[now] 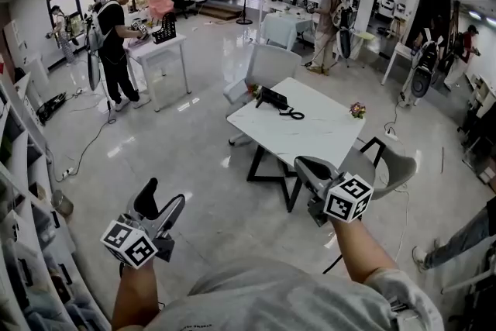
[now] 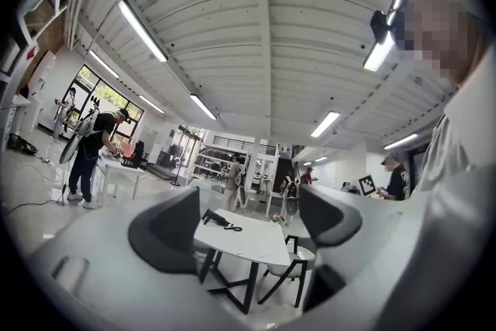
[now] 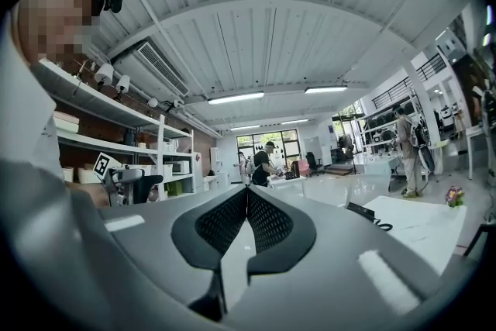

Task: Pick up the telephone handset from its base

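A black telephone with its handset on the base sits at the far side of a white table; its coiled cord lies beside it. Both grippers are held well short of the table, away from the phone. My left gripper is open with nothing between its fingers; in the left gripper view the telephone appears far off between the pads. My right gripper is shut and empty, its pads meeting. In the right gripper view the telephone lies off to the right.
A grey chair stands behind the table and another at its near right corner. A small flower pot sits on the table's right edge. Shelving lines the left. People work at other tables.
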`<state>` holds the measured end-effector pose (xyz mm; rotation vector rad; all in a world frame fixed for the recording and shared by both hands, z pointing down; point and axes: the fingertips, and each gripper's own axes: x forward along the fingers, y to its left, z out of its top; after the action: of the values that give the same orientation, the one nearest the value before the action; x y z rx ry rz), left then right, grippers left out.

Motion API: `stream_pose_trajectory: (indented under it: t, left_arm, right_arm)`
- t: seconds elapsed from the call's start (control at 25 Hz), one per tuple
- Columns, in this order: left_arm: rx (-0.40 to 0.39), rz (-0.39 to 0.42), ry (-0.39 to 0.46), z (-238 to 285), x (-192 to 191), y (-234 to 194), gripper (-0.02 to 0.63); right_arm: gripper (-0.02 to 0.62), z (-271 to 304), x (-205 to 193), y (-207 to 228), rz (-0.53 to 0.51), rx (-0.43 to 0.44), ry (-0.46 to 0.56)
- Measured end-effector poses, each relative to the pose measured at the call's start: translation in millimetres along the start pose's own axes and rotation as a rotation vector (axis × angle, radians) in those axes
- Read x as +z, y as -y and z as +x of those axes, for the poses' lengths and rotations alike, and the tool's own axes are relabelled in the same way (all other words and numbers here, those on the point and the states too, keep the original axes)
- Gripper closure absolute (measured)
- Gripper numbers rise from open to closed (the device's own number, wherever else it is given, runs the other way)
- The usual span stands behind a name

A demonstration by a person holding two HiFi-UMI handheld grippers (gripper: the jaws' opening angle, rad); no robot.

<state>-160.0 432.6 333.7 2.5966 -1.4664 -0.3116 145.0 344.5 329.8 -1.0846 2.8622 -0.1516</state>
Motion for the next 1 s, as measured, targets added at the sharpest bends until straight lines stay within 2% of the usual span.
stream_pose_trajectory:
  t: [0.28, 0.56, 0.8, 1.0]
  left_arm:
    - [0.030, 0.007, 0.016, 22, -6, 25, 0.169]
    - [0.038, 0.000, -0.013, 48, -18, 34, 0.169]
    - [0.004, -0.001, -0.014, 76, -18, 4, 0.169]
    - [-0.037, -0.010, -0.004, 107, -19, -64, 0.169]
  right_arm:
    - [0.591, -14, 6, 29, -0.019, 0.030, -0.004]
    - [0.591, -14, 5, 59, -0.014, 0.032, 0.006]
    - [0.591, 17, -1, 77, -0.015, 0.011, 0.001]
    - [0.591, 74, -9, 90, -0.033, -0.015, -0.006]
